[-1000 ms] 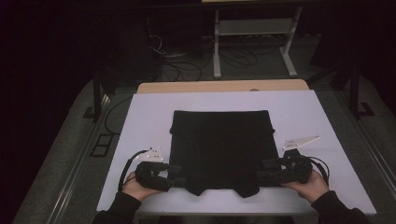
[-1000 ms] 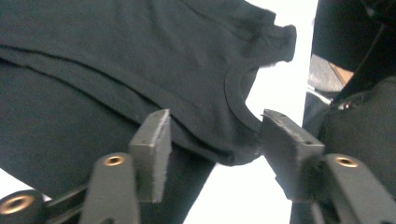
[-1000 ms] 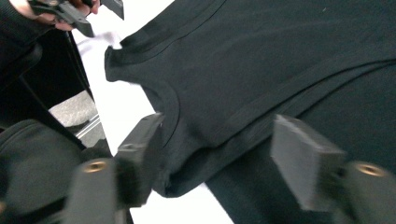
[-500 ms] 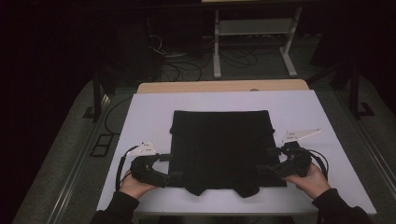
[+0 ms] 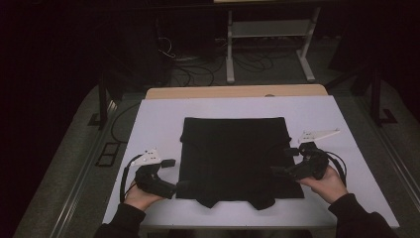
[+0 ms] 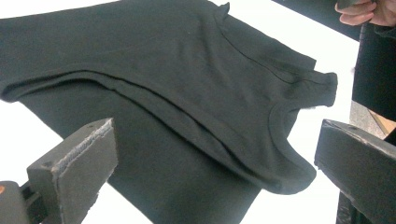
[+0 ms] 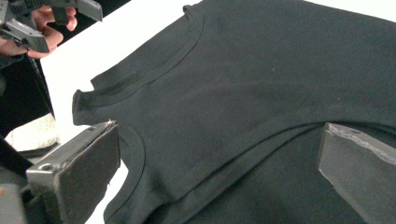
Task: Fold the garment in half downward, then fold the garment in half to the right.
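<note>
Black garment (image 5: 236, 156) lies folded flat at centre of white table (image 5: 158, 119), neckline and shoulder straps toward the person's edge, folded hem pointing away; long axis runs approx. near-to-far. Left gripper (image 5: 171, 174) sits just off its near-left corner, right gripper (image 5: 284, 161) at its right edge, both about equally close. Both grippers' jaws have just been opening and now stand wide, cloth below them but nothing pinched.

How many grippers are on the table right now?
2. The left gripper sits at the black garment's near left corner; the right gripper at its near right edge. Both have open jaws, holding nothing.
</note>
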Demonstrator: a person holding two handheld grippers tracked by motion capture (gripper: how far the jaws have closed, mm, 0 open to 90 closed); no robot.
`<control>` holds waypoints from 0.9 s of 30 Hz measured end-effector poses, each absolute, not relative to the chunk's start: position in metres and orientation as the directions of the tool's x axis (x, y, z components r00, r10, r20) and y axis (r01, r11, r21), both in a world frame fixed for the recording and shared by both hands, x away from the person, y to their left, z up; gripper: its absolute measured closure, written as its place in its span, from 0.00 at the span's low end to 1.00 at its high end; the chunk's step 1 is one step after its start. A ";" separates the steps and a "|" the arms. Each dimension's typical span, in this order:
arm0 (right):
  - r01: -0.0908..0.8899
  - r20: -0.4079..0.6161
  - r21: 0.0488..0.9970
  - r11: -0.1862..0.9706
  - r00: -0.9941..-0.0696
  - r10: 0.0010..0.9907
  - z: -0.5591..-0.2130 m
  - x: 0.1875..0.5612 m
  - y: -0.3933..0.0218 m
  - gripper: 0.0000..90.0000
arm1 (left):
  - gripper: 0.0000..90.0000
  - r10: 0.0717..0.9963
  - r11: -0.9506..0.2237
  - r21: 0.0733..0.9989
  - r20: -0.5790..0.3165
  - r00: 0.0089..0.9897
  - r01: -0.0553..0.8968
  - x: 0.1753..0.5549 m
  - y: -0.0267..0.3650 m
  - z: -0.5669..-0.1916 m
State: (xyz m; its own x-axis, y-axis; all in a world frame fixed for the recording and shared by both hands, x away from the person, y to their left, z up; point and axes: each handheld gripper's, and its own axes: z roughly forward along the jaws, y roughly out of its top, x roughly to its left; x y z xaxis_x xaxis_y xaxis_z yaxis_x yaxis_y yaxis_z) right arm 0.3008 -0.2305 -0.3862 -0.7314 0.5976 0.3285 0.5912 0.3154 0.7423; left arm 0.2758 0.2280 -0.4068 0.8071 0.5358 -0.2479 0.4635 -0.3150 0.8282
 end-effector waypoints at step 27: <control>0.491 0.217 0.787 0.372 -0.786 0.579 -0.358 0.348 -0.182 0.00 | 0.00 0.580 -0.298 0.852 -0.197 0.790 0.431 0.270 0.246 -0.410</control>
State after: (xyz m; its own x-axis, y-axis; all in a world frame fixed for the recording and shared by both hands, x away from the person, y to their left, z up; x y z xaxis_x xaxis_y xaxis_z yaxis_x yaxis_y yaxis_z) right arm 0.3484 -0.1819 -0.3581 -0.7861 0.5788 0.2168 0.4914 0.3724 0.7873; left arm 0.2695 0.2463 -0.4095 0.7904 0.5802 -0.1966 0.4307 -0.2981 0.8518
